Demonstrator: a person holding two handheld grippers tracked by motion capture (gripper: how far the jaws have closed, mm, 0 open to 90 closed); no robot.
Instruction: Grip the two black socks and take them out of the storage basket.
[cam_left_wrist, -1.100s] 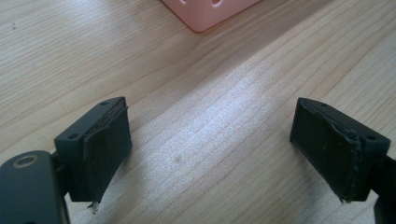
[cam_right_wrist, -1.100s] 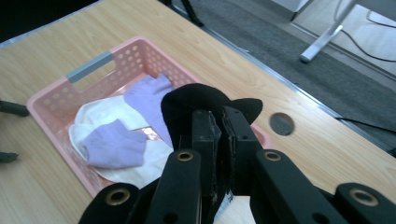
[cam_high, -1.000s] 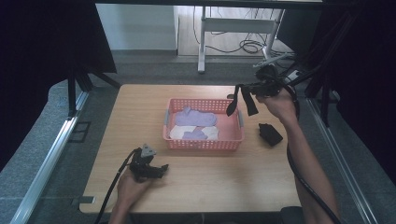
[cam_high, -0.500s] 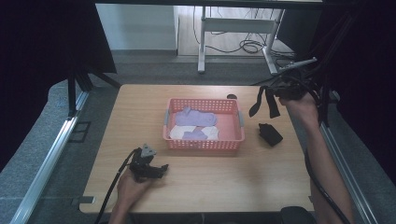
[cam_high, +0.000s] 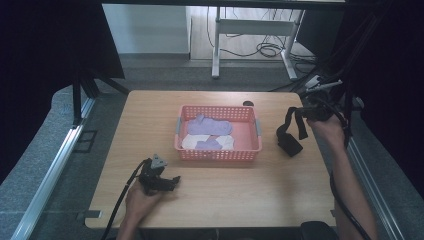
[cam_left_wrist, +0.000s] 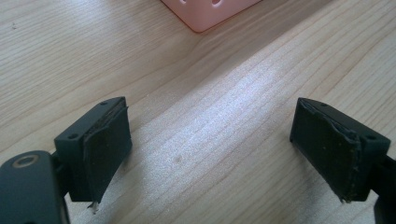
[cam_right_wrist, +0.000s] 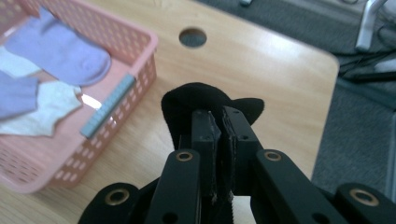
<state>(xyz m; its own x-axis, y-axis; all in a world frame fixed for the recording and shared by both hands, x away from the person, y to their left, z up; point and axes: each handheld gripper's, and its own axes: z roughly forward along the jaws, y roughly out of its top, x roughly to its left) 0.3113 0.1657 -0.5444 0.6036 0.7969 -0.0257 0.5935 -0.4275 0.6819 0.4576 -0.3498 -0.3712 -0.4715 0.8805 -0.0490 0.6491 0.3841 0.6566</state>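
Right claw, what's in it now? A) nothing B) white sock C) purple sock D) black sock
D: the right claw is shut on a black sock, which hangs from it over the table beside the basket in the high view; the purple and white socks lie in the basket.

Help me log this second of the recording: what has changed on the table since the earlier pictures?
The right gripper swung from over the pink basket out to the table's right side and came down to the black sock lying there; its jaws are now shut on that sock, part of it hanging. The left gripper stayed open near the front edge; the socks in the basket did not move.
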